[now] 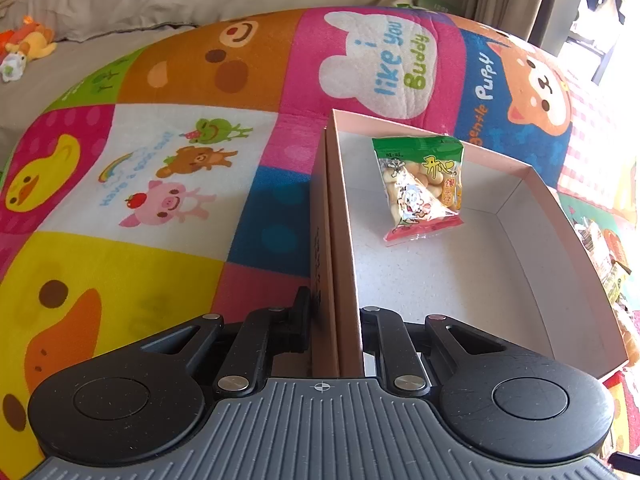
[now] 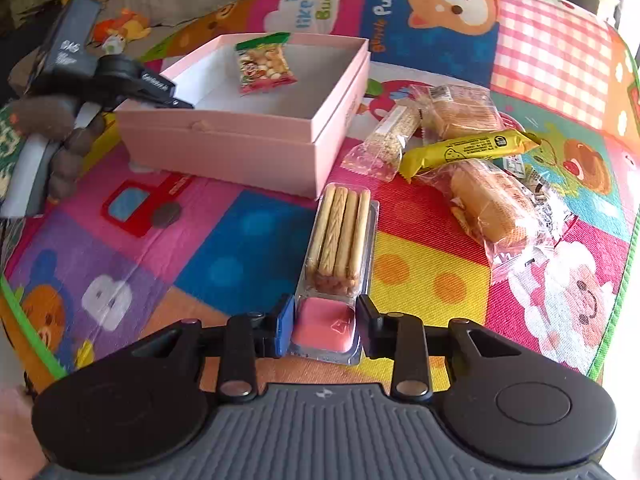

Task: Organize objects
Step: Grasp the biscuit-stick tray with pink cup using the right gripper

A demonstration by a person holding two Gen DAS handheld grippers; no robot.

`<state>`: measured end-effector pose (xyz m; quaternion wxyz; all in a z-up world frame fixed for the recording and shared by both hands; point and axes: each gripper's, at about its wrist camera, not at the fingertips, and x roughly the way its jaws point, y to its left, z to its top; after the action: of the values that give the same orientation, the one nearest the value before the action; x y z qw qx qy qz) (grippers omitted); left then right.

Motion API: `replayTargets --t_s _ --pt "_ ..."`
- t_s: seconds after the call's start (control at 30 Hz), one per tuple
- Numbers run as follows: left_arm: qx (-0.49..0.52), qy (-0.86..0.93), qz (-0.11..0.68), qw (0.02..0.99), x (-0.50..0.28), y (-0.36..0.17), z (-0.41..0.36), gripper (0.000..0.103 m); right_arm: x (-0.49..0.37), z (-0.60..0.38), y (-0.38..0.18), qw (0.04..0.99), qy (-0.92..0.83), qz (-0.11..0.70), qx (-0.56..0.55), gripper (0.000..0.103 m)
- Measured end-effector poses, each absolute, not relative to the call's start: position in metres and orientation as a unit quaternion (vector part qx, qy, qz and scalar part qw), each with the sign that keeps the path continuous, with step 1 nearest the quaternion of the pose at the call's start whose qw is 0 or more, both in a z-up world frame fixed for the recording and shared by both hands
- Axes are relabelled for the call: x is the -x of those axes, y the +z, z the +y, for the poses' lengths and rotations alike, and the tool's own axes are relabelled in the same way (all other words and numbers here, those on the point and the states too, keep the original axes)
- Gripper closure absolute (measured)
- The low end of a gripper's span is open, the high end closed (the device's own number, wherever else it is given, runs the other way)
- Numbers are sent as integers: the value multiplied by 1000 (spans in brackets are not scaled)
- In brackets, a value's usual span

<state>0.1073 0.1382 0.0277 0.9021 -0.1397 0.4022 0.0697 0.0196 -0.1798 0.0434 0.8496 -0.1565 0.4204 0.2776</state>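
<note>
Right gripper: jaws narrowed against both sides of the biscuit-stick tray at its pink dip end; the tray appears to lie on the play mat just in front of the box.
Left gripper: jaws closed on the near wall of the pink box, steadying it.
Box contents: one snack packet lies on the box floor.
Waiting on the mat: a sesame bar, a yellow bar and two wrapped buns, right of the box.
Step in hand: picking up the stick tray, by the look of it.
Next move calls for: a lift over the box wall, then release beside the packet.
</note>
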Motion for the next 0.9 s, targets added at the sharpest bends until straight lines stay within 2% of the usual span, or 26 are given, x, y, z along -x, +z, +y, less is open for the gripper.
replayTargets --t_s 0.07,0.13,0.3,0.37,0.43,0.5,0.77,0.9 --pt "137 70 403 902 -108 28 137 88 -14 -178 47 857 273 404 166 65" --pt "133 70 404 903 -108 28 136 88 -19 -178 50 865 266 397 150 52" --pt "125 68 405 903 -109 29 135 88 -50 -172 42 878 239 400 107 52" --pt "124 67 406 903 -110 29 136 88 -58 -170 36 876 234 411 99 53" --pt "122 66 407 903 -110 29 136 88 -57 -168 33 871 243 415 101 65" --pt "121 65 407 903 -110 29 136 88 -48 -168 37 866 252 416 117 71" --pt "122 64 407 903 -109 29 136 88 -2 -178 56 833 297 449 127 71" --pt "123 63 407 903 -109 29 136 88 16 -174 81 827 331 439 115 71"
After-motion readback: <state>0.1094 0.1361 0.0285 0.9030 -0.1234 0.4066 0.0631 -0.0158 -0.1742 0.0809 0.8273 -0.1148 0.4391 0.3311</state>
